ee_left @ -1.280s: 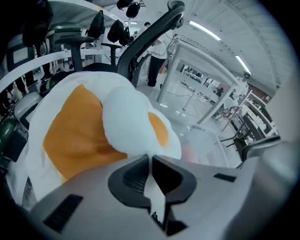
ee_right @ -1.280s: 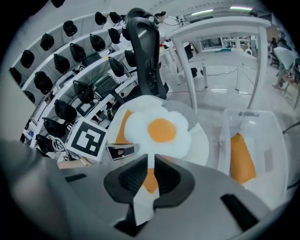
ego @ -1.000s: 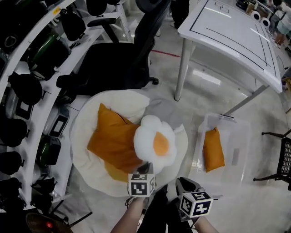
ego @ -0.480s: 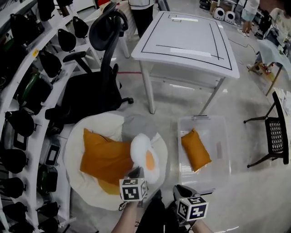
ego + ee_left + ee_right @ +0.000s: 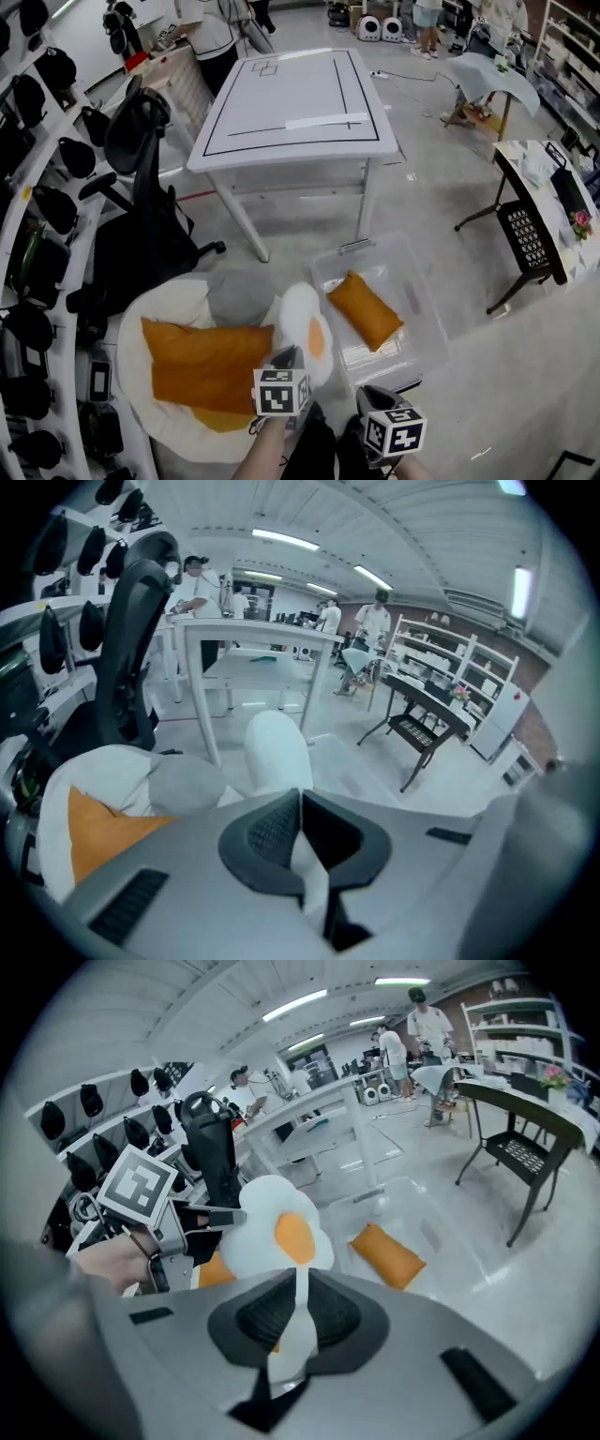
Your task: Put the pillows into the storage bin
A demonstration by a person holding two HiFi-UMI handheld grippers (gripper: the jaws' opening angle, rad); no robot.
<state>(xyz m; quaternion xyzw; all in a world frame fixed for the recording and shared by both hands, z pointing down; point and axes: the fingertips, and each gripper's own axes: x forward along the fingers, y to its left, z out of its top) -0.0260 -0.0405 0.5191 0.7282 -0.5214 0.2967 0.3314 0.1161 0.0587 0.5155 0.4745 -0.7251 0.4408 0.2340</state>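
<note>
A fried-egg pillow [image 5: 302, 323], white with an orange yolk, hangs edge-on between a round white floor cushion [image 5: 155, 314] and the clear storage bin [image 5: 417, 314]. My left gripper [image 5: 300, 799] is shut on its white fabric [image 5: 302, 855]. My right gripper [image 5: 298, 1283] is also shut on the egg pillow [image 5: 267, 1227], at its lower edge. In the right gripper view, the left gripper [image 5: 214, 1213] pinches the pillow's left rim. One orange pillow [image 5: 364, 309] lies inside the bin. A bigger orange pillow [image 5: 206, 364] and a grey pillow [image 5: 239, 295] rest on the cushion.
A white table [image 5: 291, 103] stands just beyond the bin. A black office chair [image 5: 141, 216] is behind the cushion. Curved shelves with dark helmets [image 5: 37, 206] line the left. A black mesh chair [image 5: 525, 234] stands at the right, and people are at the far end.
The egg pillow has risen off the cushion and moved right toward the bin, with both grippers holding it. The head view has tilted up, showing more of the room.
</note>
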